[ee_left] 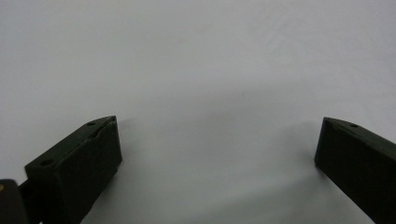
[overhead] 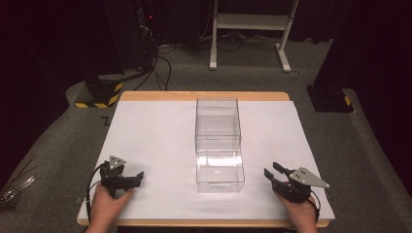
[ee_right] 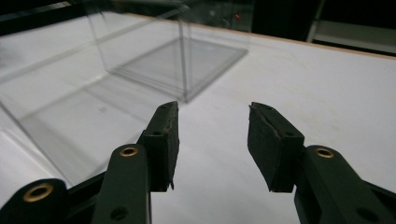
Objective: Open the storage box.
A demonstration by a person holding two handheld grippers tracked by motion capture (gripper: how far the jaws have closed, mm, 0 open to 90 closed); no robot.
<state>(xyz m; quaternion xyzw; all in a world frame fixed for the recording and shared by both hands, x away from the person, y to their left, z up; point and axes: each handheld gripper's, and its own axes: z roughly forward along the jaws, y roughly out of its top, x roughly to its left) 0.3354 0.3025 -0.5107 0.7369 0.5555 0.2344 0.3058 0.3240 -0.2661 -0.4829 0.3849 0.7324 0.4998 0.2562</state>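
Clear plastic drawer box (overhead: 218, 124) sits mid-table on the white table cover (overhead: 145, 131), its clear drawer tray (overhead: 219, 172) pulled out toward the person. Right gripper (ee_right: 212, 122): jaws part-open, nothing between them, tray off to the left of the jaws, near but not touching. Left gripper (ee_left: 217, 140): jaws wide, bare cover between them, box well apart. Judgement: drawer looks pulled out and let go; whatever's left, likely closing it, not yet begun.

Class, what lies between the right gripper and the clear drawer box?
Only bare white table cover separates the right gripper from the clear drawer box, in the high view.
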